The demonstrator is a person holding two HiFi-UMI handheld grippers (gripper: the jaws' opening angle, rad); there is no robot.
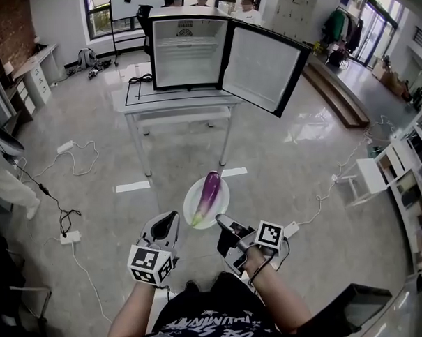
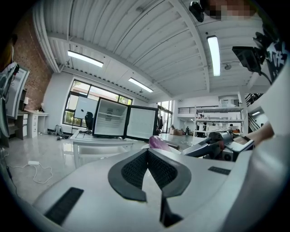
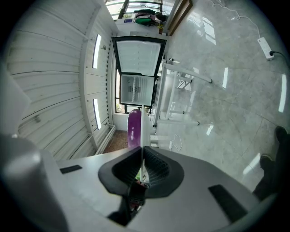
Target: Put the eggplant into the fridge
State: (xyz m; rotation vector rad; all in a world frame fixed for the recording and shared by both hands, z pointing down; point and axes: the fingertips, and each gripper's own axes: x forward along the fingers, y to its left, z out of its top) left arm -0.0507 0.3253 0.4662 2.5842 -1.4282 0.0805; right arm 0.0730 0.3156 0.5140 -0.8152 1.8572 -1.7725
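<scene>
Eggplant (image 1: 207,196) lies loose on a plate (image 1: 222,195) the right tool (image 1: 222,221) pinches, left tool (image 1: 171,218) closed and empty; any tilt could roll it off.

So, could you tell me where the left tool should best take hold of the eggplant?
I'd grip the eggplant across its purple mid-body, coming from its left side with the left tool: it lies lengthwise on the plate, that flank is open, and the right tool is shut on the plate's near rim. Open the shut jaws first.

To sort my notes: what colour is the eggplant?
The eggplant is purple, green at its stem end; head view shows it best.
</scene>
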